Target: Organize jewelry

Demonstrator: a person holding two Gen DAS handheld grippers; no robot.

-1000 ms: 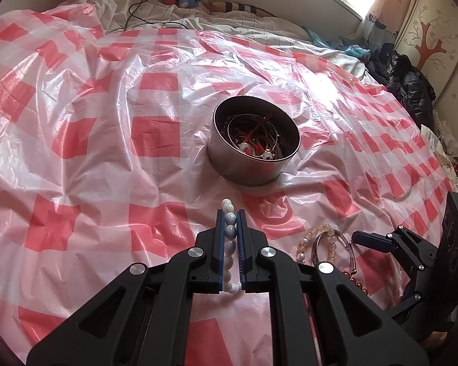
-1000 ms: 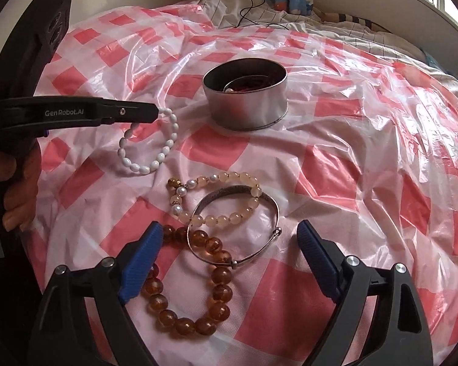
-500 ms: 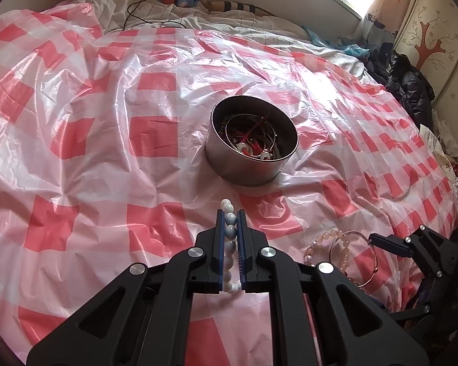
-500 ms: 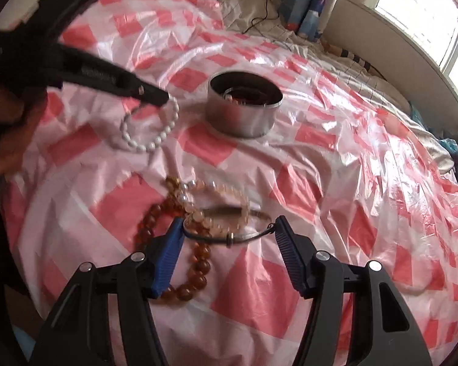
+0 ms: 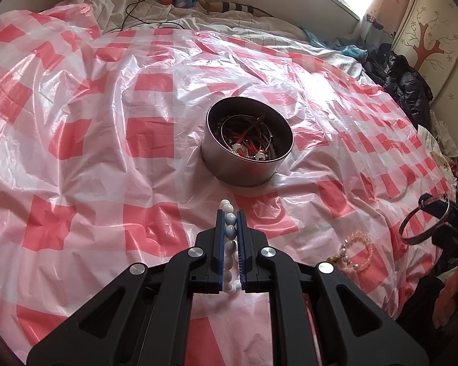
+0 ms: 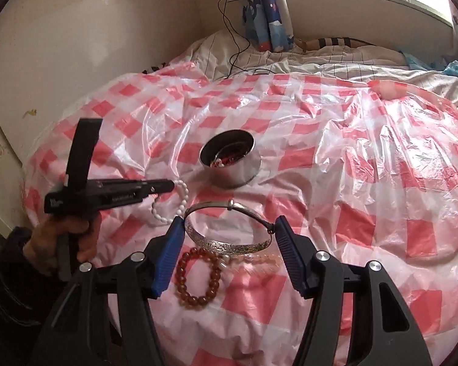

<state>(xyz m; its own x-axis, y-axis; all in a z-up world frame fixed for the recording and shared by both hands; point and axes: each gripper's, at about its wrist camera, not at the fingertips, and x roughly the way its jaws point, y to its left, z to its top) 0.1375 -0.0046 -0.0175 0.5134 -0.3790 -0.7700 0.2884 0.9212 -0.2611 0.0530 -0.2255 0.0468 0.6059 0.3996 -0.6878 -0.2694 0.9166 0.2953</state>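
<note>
My left gripper (image 5: 230, 216) is shut on a white bead bracelet (image 5: 230, 244), held above the sheet short of the round metal tin (image 5: 247, 167); the bracelet hangs from its tip in the right wrist view (image 6: 171, 204). The tin (image 6: 232, 167) holds red cords and metal bangles. My right gripper (image 6: 229, 238) is shut on a silver bangle (image 6: 226, 244), gripped across its width and lifted off the bed; the bangle also shows in the left wrist view (image 5: 424, 222). An amber bead bracelet (image 6: 198, 277) and a pale pink bead bracelet (image 5: 355, 253) lie on the sheet below.
A crinkled red-and-white checked plastic sheet (image 5: 107, 152) covers the bed. Bedding and a black cable (image 6: 238, 52) lie at the far end by the wall. Dark clothes (image 5: 409, 82) are piled at the right side.
My right gripper closed on the silver bangle and lifted it up off the sheet, away from the other bracelets. My left gripper kept holding the white bracelet, nearly still.
</note>
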